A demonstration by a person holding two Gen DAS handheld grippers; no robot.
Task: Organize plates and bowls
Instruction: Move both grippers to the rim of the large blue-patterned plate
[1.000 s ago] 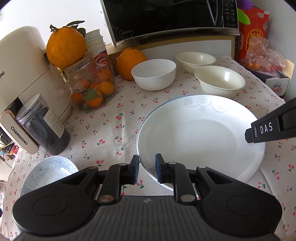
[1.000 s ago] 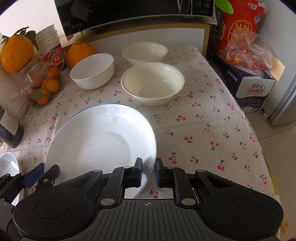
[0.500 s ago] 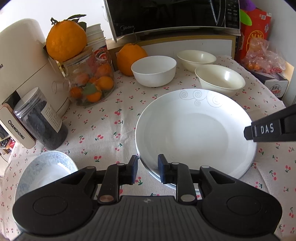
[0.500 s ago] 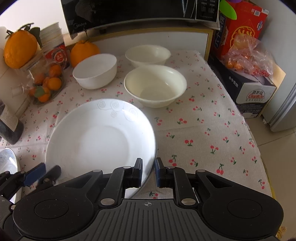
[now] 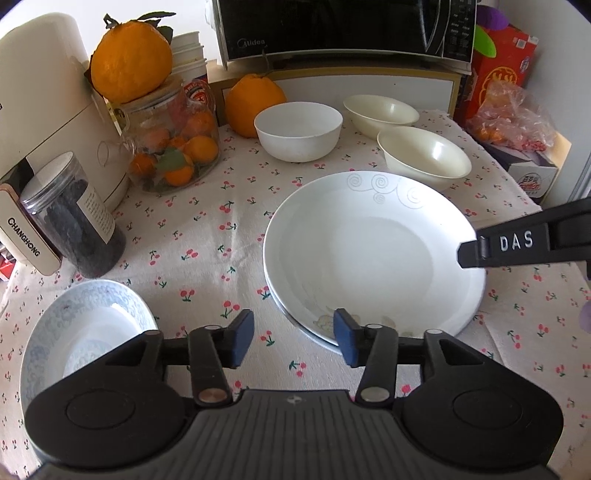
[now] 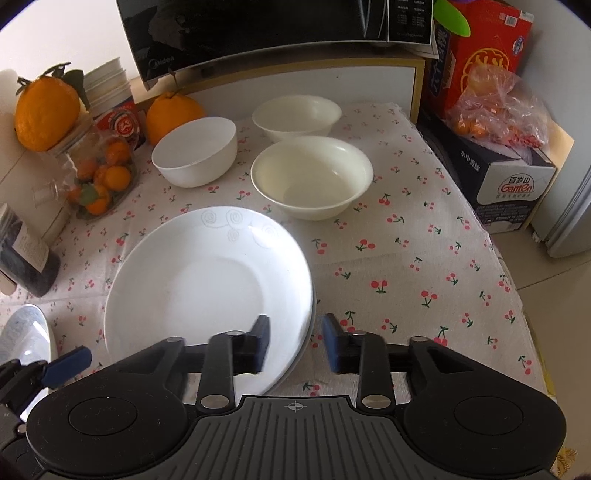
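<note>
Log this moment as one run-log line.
left gripper: open, just released | right gripper: open, just released | white plate: stacked on lower plate | bowls: unstacked

A table covered by a cherry-print tablecloth (image 6: pixel 406 236) stands against a white wall (image 5: pixel 55 11), with a black microwave (image 5: pixel 343 26) behind and pale floor tiles (image 6: pixel 554 280) at right.
</note>
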